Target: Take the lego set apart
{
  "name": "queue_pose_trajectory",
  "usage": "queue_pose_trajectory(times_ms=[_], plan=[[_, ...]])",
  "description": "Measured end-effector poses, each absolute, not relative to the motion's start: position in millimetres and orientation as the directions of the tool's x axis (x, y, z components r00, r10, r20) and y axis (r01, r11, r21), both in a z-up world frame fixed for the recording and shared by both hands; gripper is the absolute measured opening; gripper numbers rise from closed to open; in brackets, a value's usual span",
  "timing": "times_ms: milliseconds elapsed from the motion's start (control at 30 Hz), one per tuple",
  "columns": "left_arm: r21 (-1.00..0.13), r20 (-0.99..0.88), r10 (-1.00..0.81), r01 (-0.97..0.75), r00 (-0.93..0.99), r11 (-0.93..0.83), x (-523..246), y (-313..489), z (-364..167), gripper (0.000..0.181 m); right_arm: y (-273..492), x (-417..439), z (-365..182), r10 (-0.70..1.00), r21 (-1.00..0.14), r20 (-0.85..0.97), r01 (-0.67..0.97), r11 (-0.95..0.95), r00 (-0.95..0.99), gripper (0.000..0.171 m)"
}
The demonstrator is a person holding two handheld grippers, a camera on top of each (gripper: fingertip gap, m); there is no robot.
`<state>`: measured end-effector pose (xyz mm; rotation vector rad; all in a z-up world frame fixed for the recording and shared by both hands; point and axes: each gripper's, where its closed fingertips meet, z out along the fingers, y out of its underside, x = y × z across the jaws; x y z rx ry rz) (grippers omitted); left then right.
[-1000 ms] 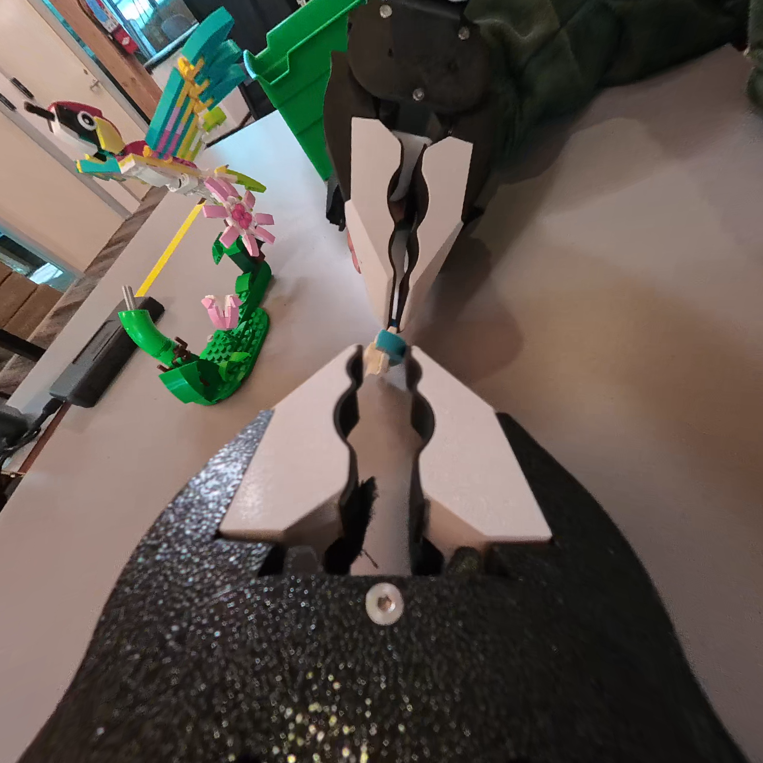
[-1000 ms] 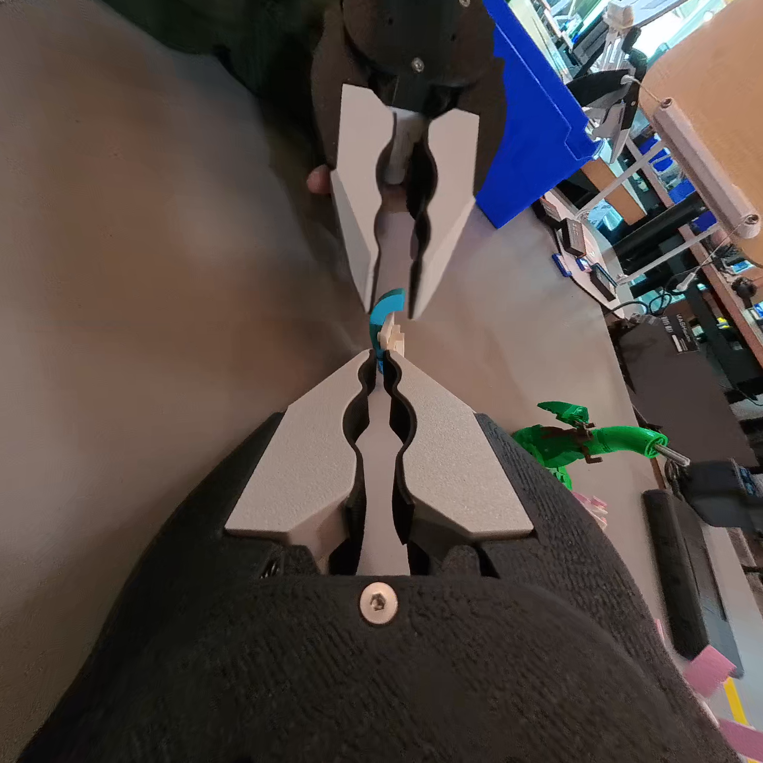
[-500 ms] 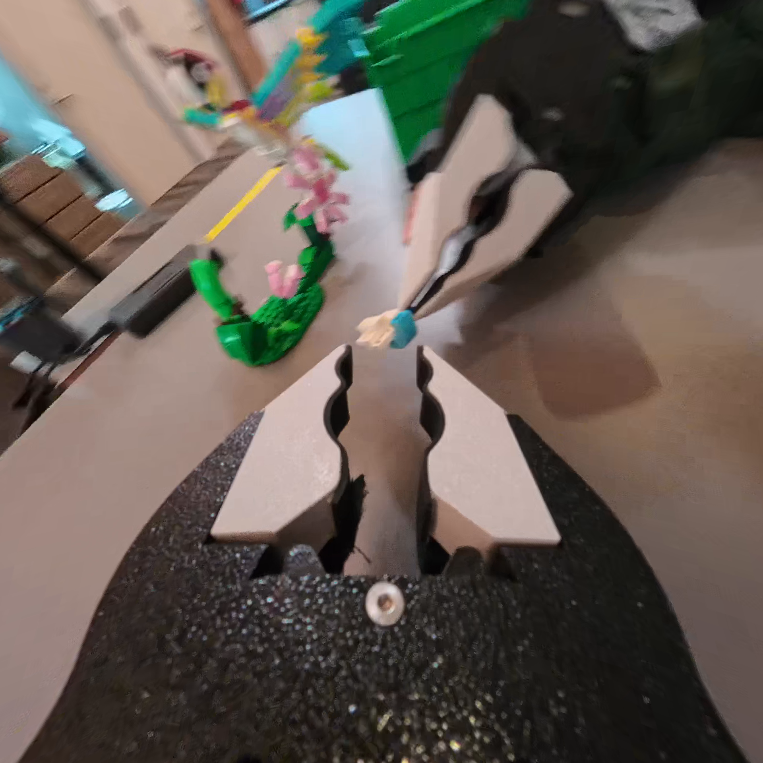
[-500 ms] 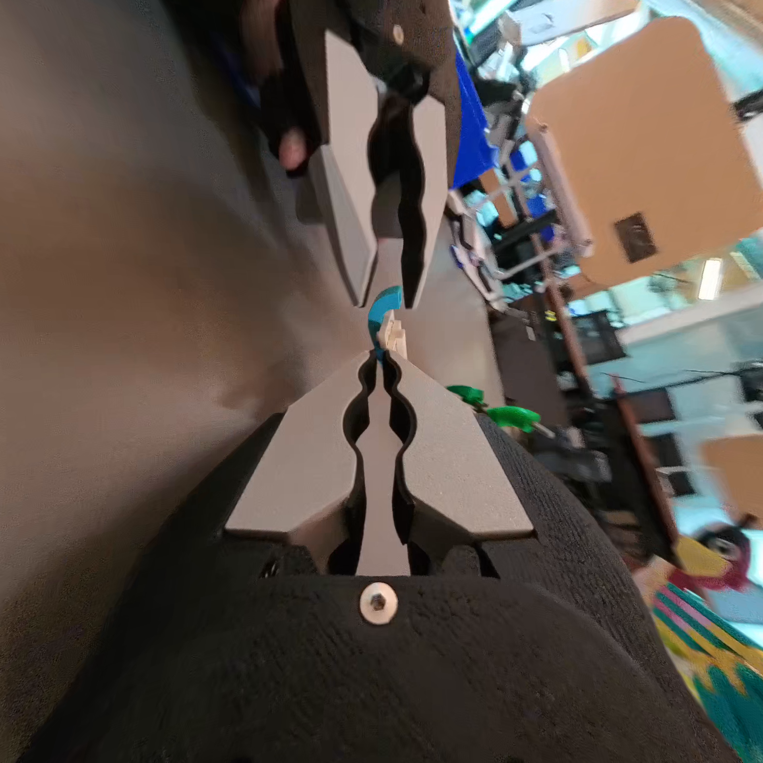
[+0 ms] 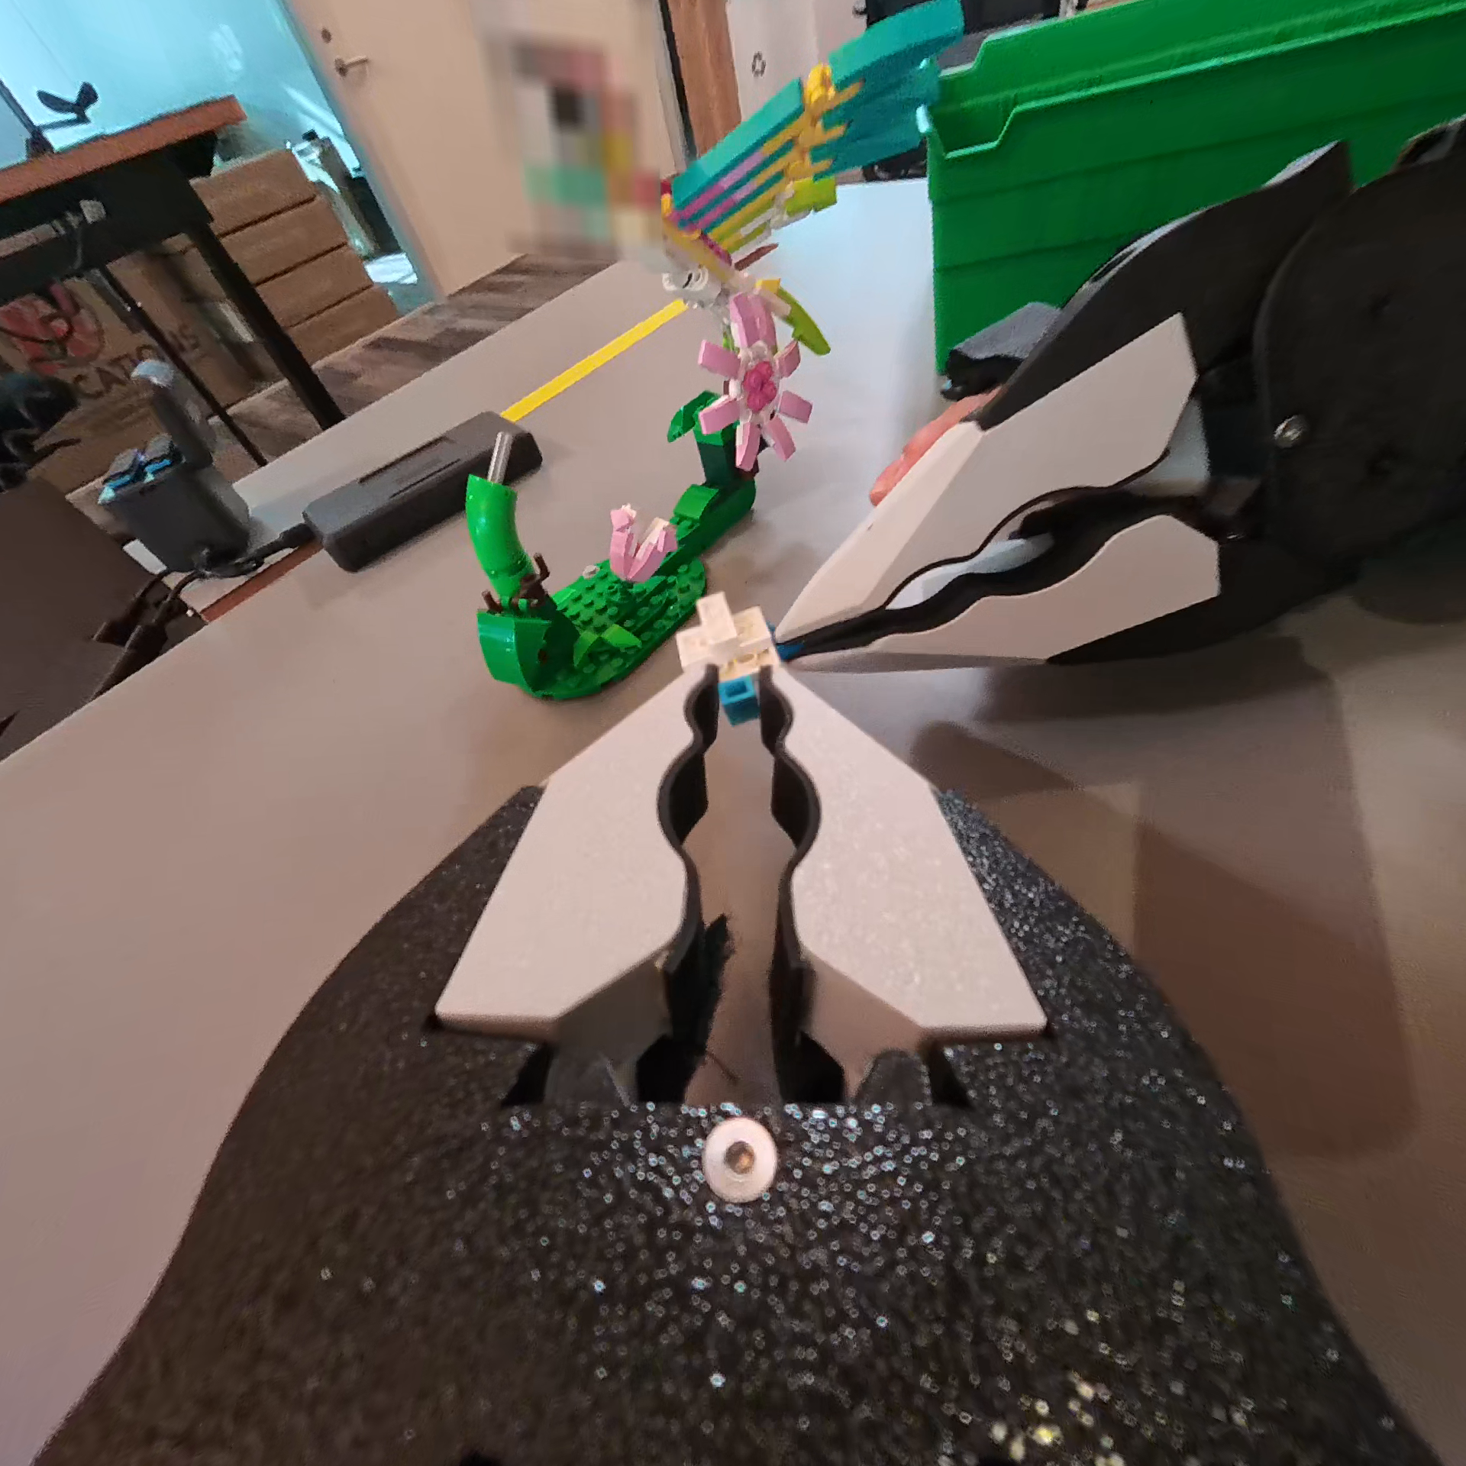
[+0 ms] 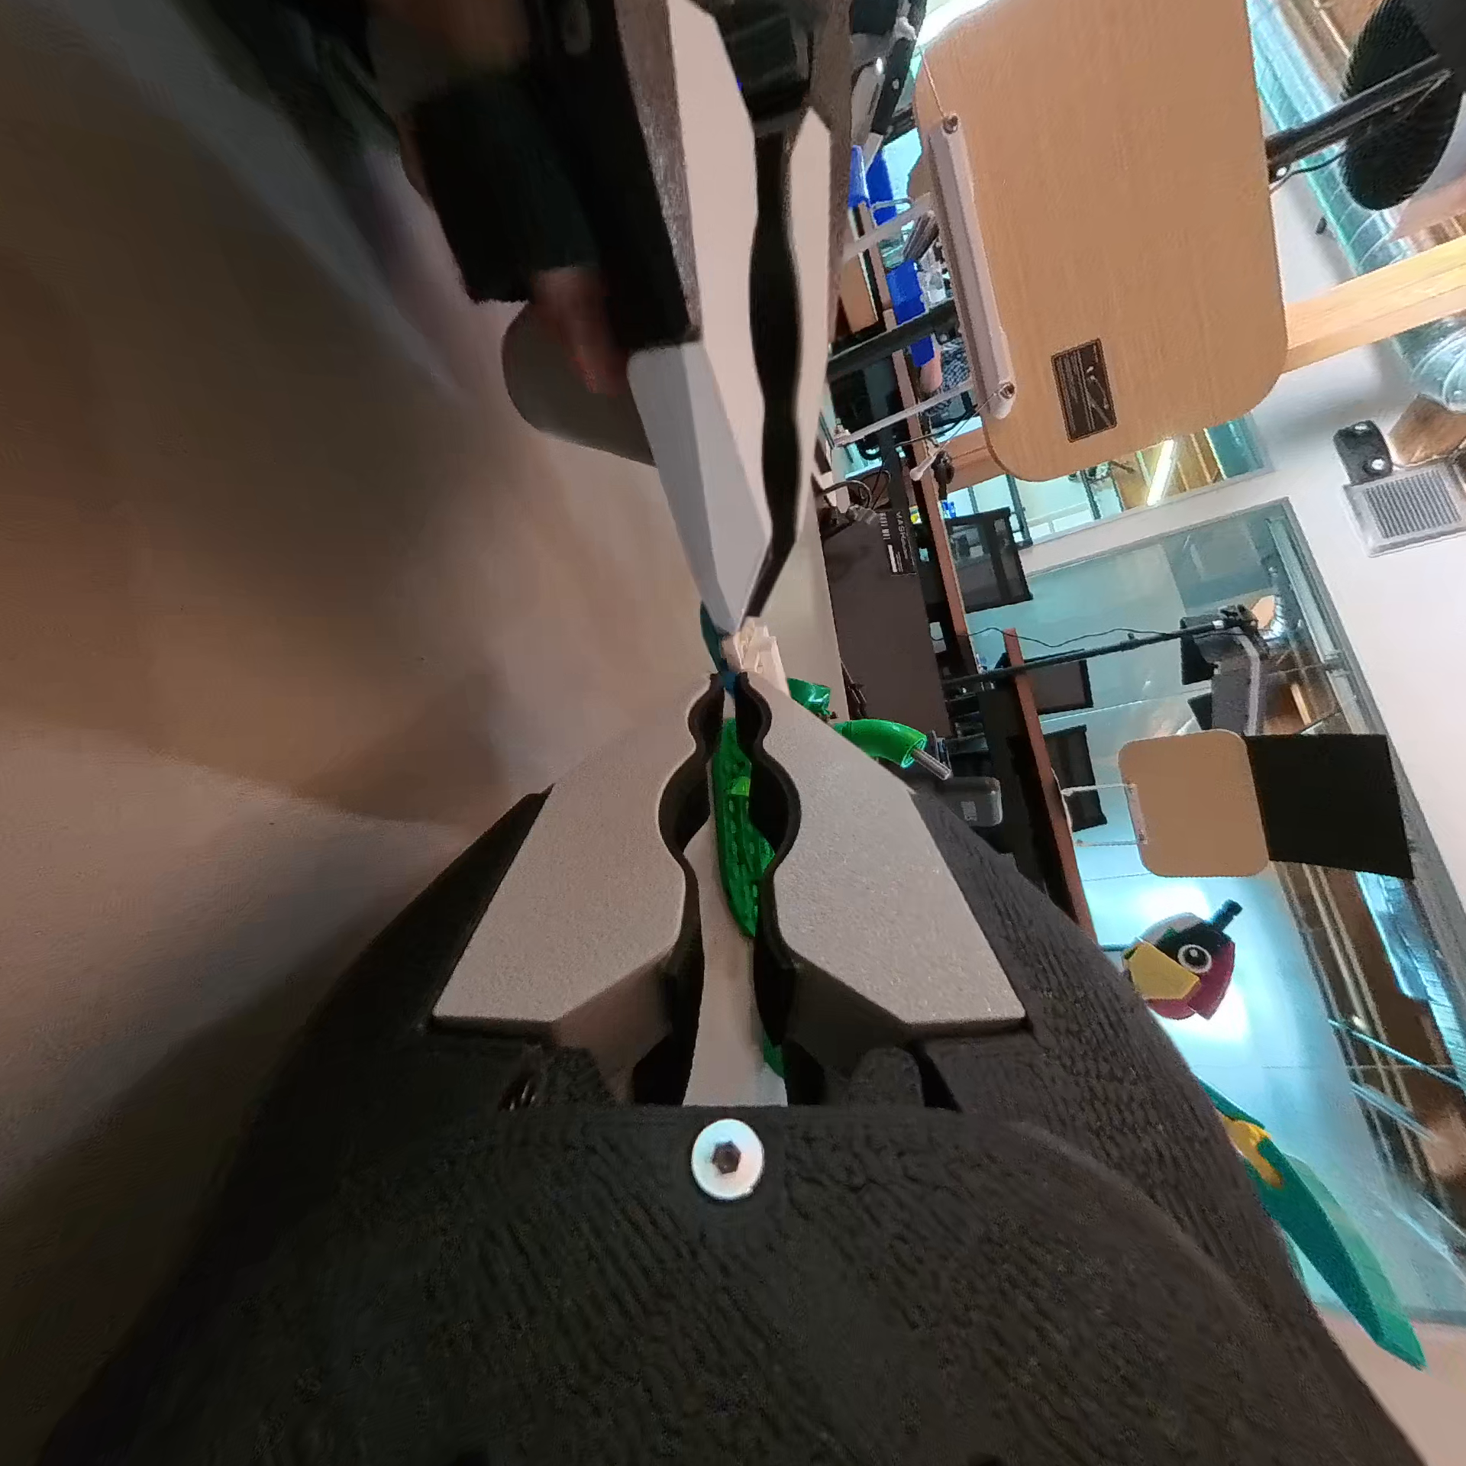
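Note:
A small blue-and-white lego piece (image 5: 730,646) is held in the air between both grippers. My left gripper (image 5: 736,684) is shut on its blue brick from below. My right gripper (image 5: 781,641) comes in from the right, shut on the piece's blue edge. In the right wrist view my right gripper (image 6: 730,686) pinches the piece (image 6: 754,638), and the left gripper (image 6: 742,623) meets it from above. A green lego base with pink flowers (image 5: 611,611) stands on the table behind. A lego bird with teal wings (image 5: 793,159) is farther back.
A green bin (image 5: 1190,159) stands at the back right. A black power adapter (image 5: 420,496) lies near the table's left edge, by a yellow tape line (image 5: 595,361). The green base (image 6: 742,833) and the bird (image 6: 1182,968) also show in the right wrist view. Only a small space, under 4 cm, lies between the two pairs of fingers. The black power adapter (image 5: 420,496) lies around 25 cm away from my left fingertips.
My left gripper let go of the piece half a second ago and has shut on it again. My right gripper has swung to the right side, still holding the piece.

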<state>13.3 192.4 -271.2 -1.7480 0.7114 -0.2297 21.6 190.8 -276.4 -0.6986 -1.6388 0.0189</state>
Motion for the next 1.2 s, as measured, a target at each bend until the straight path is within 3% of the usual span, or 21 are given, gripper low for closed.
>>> queue_pose_trajectory(times_ms=[500, 567, 633, 700, 900, 1033, 1200], plan=[[-0.939, -0.132, -0.62, -0.298, 0.773, -0.172, 17, 186, -271, 0.006, 174, 18, -292, 0.389, -0.292, 0.909, 0.434, 0.852, -0.152, 0.0], [-0.938, -0.14, -0.622, -0.304, 0.771, -0.166, 19, 186, -271, 0.006, 172, 17, -295, 0.371, -0.267, 0.912, 0.434, 0.861, -0.175, 0.0], [-0.972, -0.043, -0.639, -0.179, 0.768, -0.15, 25, 185, -256, 0.006, 160, 16, -317, 0.372, -0.235, 0.885, 0.419, 0.877, -0.281, 0.0], [-0.962, -0.072, -0.618, -0.218, 0.783, -0.164, 18, 189, -262, 0.006, 148, 12, -315, 0.291, -0.177, 0.913, 0.368, 0.913, -0.284, 0.0], [-0.975, -0.085, -0.585, -0.188, 0.807, -0.118, -9, 191, -251, 0.006, 158, 15, -304, 0.464, -0.367, 0.861, 0.375, 0.851, -0.211, 0.0], [-0.988, 0.033, -0.659, -0.073, 0.751, -0.133, -11, 184, -246, 0.006, 172, 18, -290, 0.617, -0.541, 0.777, 0.367, 0.756, -0.124, 0.0], [-0.999, -0.009, -0.787, -0.038, 0.616, -0.018, 3, 163, -231, 0.006, 174, 24, -251, 0.796, -0.785, 0.605, 0.171, 0.595, 0.01, 0.004]])
